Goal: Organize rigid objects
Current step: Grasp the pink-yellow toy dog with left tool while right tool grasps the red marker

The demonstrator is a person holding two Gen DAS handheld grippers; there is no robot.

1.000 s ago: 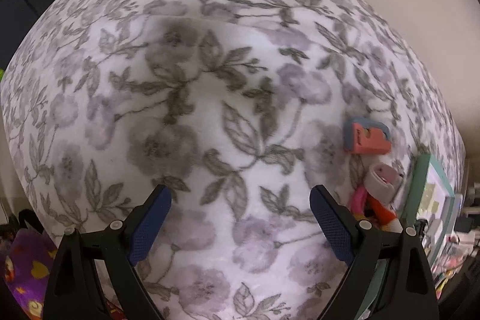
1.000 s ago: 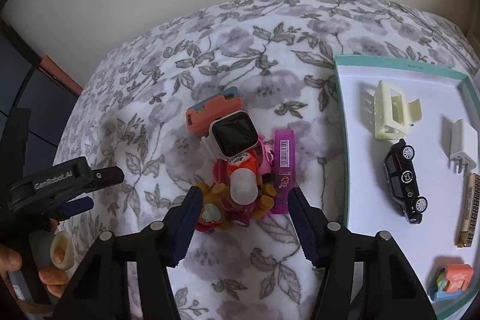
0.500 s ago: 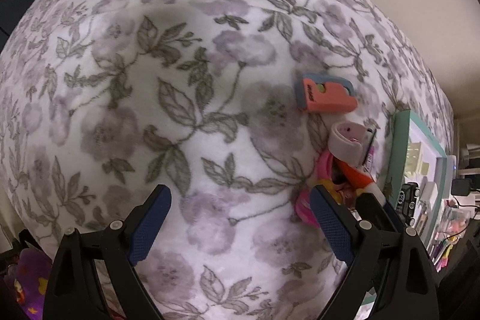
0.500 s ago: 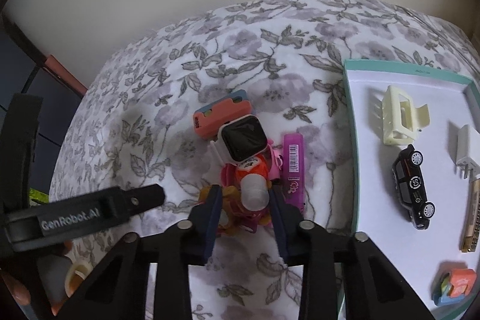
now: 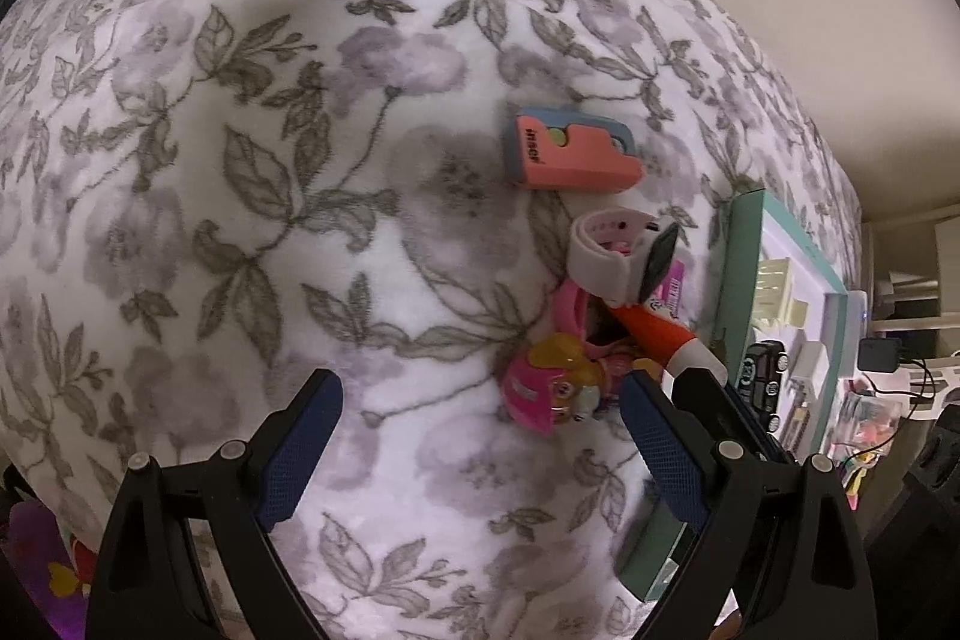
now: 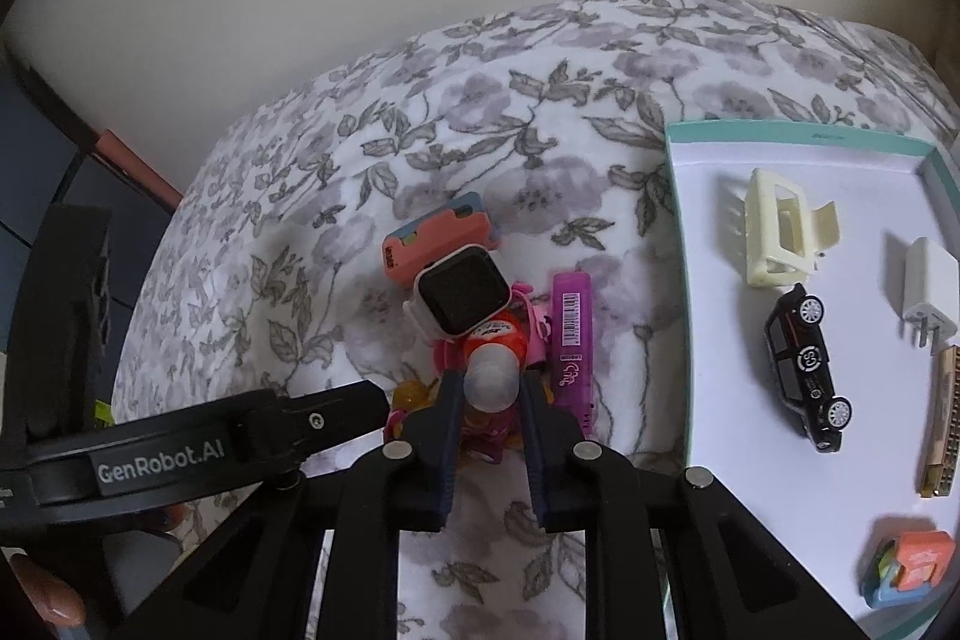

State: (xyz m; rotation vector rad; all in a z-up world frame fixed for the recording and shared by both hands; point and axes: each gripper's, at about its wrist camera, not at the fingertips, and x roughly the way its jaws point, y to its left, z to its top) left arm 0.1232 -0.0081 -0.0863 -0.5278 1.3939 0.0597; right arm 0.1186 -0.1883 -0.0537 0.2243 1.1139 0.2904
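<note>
A pile lies on the flowered blanket (image 5: 240,196): a salmon case (image 6: 441,235), a white smartwatch (image 6: 462,293), a purple bar (image 6: 571,325), a pink toy (image 5: 552,388) and an orange tube with a whitish cap (image 6: 497,337). My right gripper (image 6: 491,387) is shut on the tube's cap, both pads pressing its sides. The tube (image 5: 654,334) leans up out of the pile. My left gripper (image 5: 480,394) is open with nothing between its fingers, and hangs over bare blanket just left of the pink toy.
A teal-rimmed white tray (image 6: 678,280) lies right of the pile. It holds a cream hair claw (image 6: 780,232), a black toy car (image 6: 807,364), a white plug (image 6: 930,298) and an orange-blue block (image 6: 912,568). A wall stands behind the blanket.
The right jaws have closed from wide apart onto the tube's cap. The left gripper has shifted toward the pile, which now sits closer to its right finger.
</note>
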